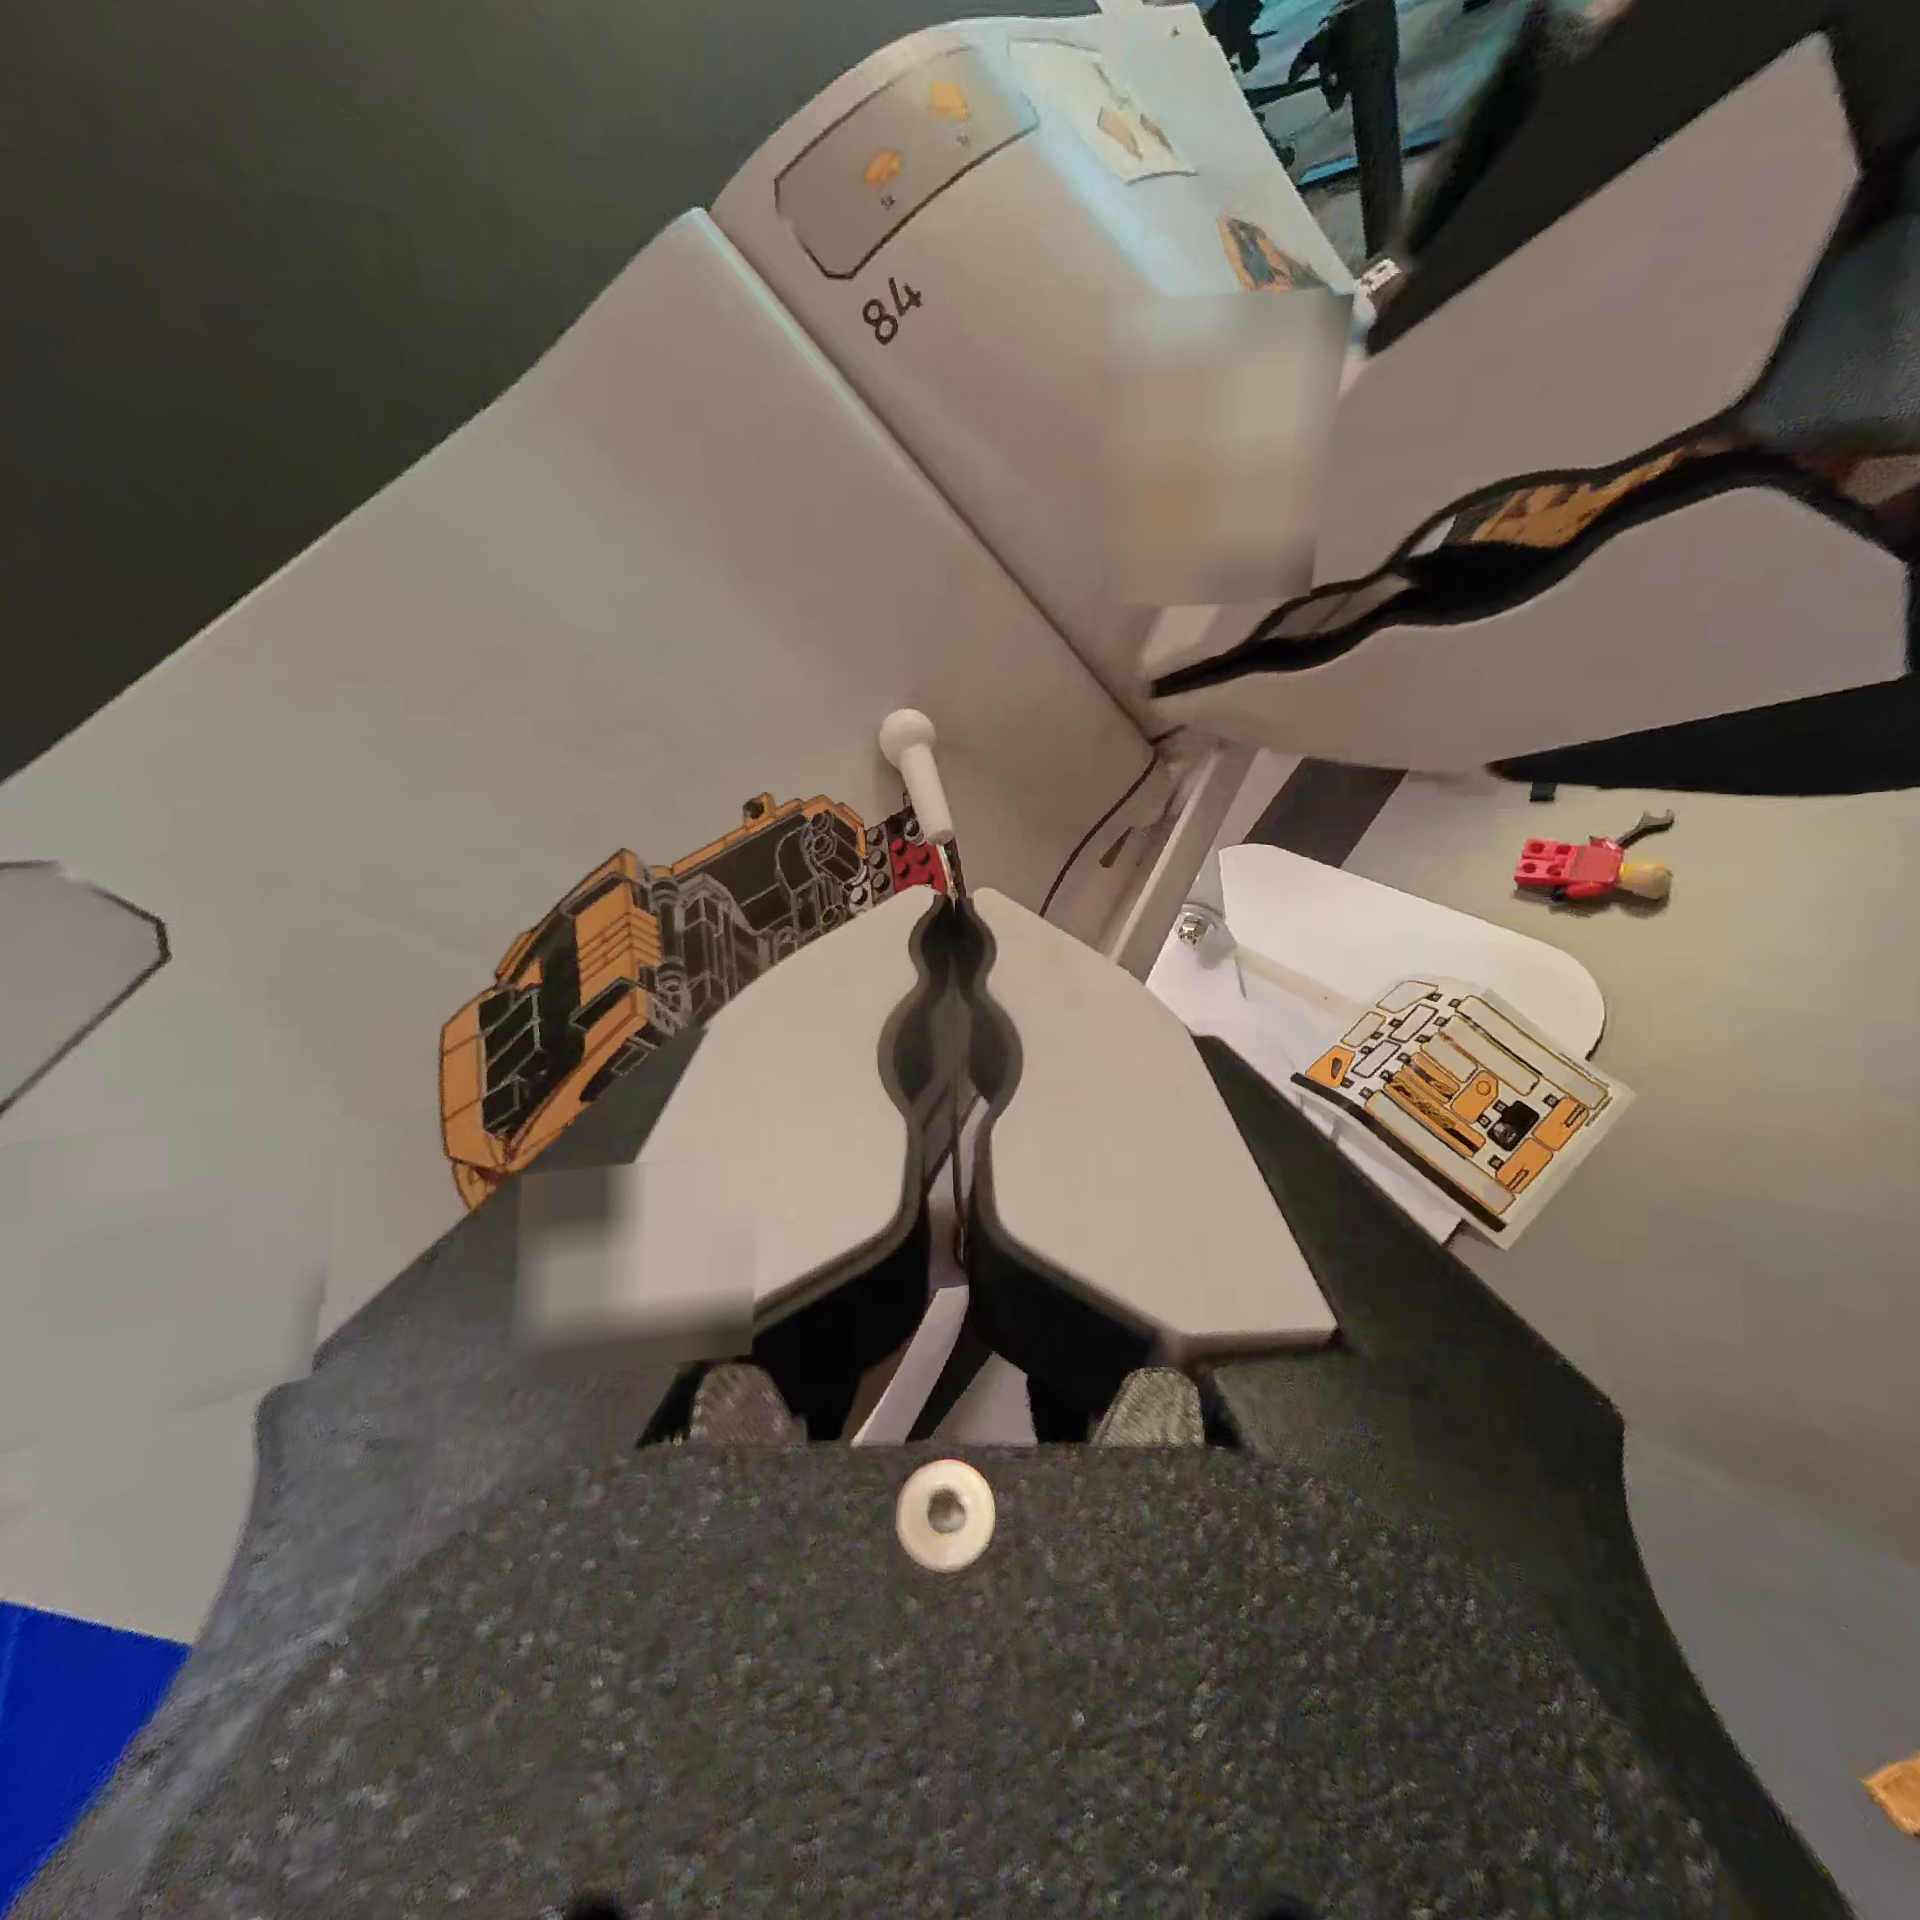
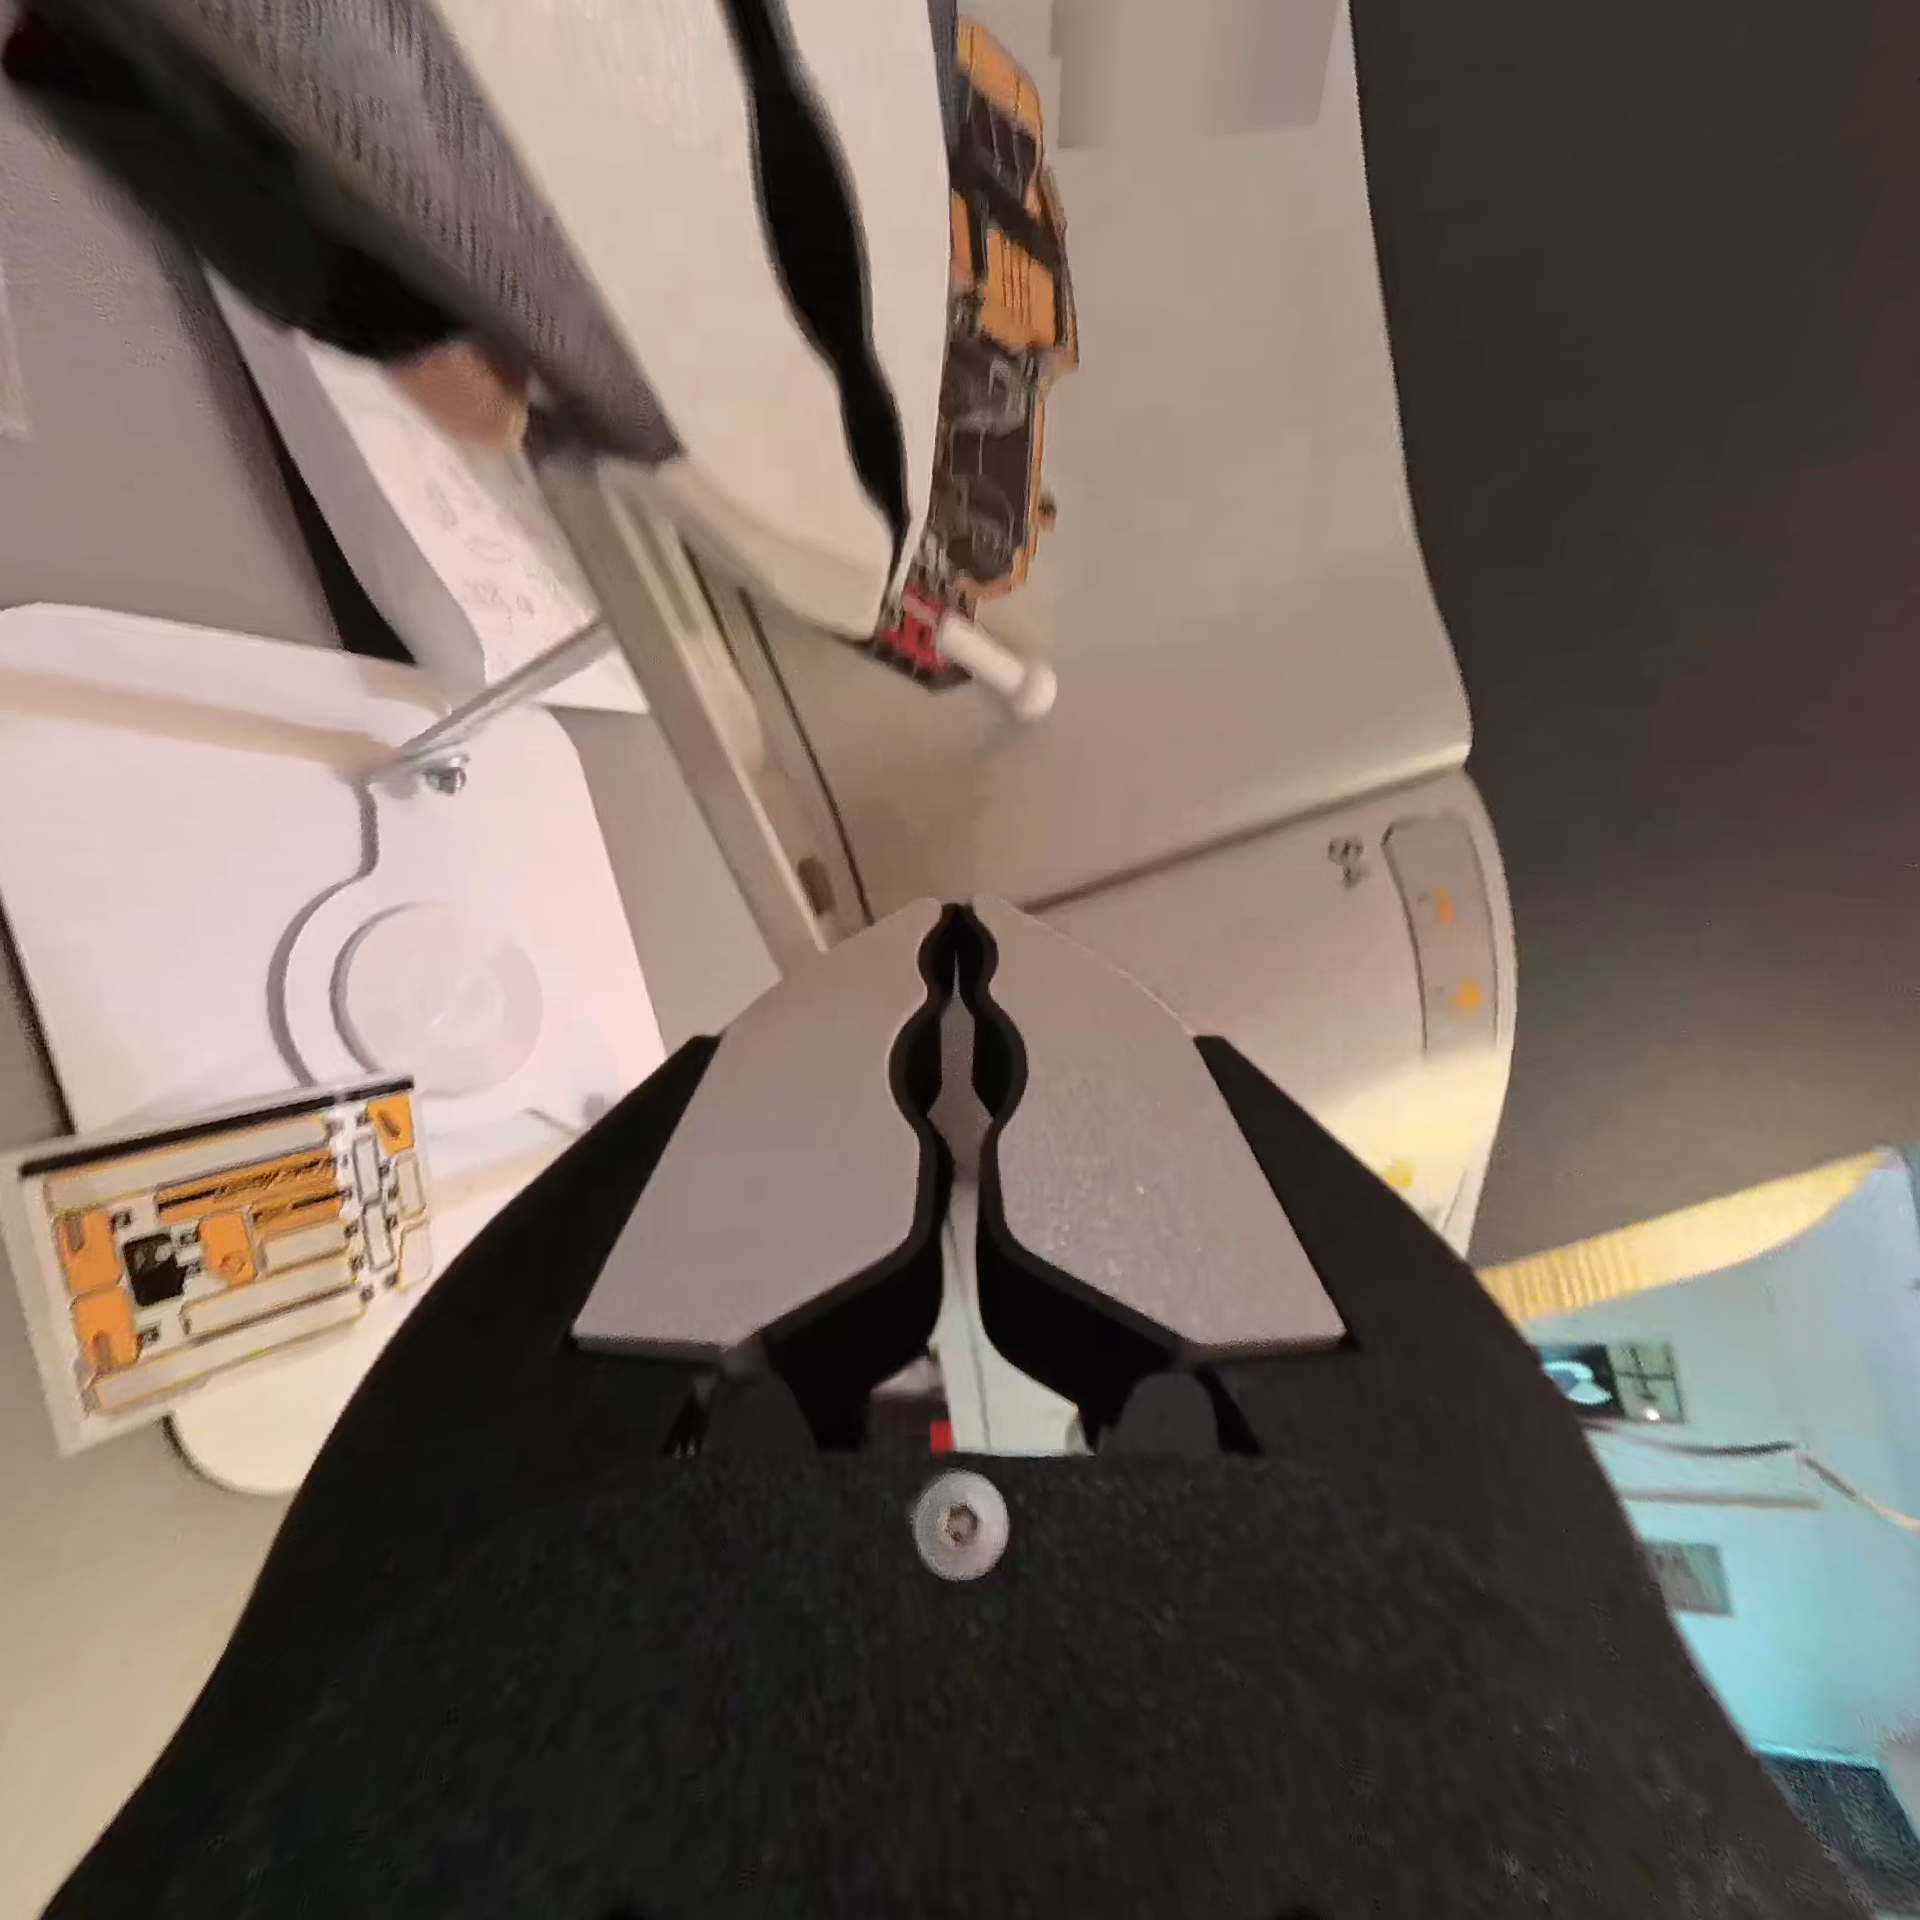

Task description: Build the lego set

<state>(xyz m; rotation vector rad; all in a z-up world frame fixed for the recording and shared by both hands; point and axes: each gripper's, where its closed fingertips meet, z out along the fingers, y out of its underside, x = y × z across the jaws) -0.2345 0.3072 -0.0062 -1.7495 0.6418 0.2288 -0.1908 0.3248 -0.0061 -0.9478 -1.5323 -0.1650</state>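
My left gripper (image 1: 951, 904) is shut on the thin metal end of a small tool with a white knobbed handle (image 1: 914, 774). The tool's tip rests against an open instruction booklet (image 1: 623, 582), by a printed orange car (image 1: 623, 997). The right wrist view shows the same tool (image 2: 1003, 670) sticking out of the left gripper (image 2: 904, 582). My right gripper (image 2: 954, 912) is shut, with its tips at the booklet's (image 2: 1195, 623) lower edge by the spine. It also shows in the left wrist view (image 1: 1164, 686). I cannot tell whether it pinches the paper.
A white stand base (image 1: 1351, 914) with a metal rod lies under the booklet, and a sticker sheet (image 1: 1455, 1101) with orange shapes lies on it (image 2: 229, 1247). A small red toy figure (image 1: 1590, 868) lies on the grey table to the right. Left tips to right tips: about 5 cm. My right tips are roughly 20 cm from the small red toy figure (image 1: 1590, 868).
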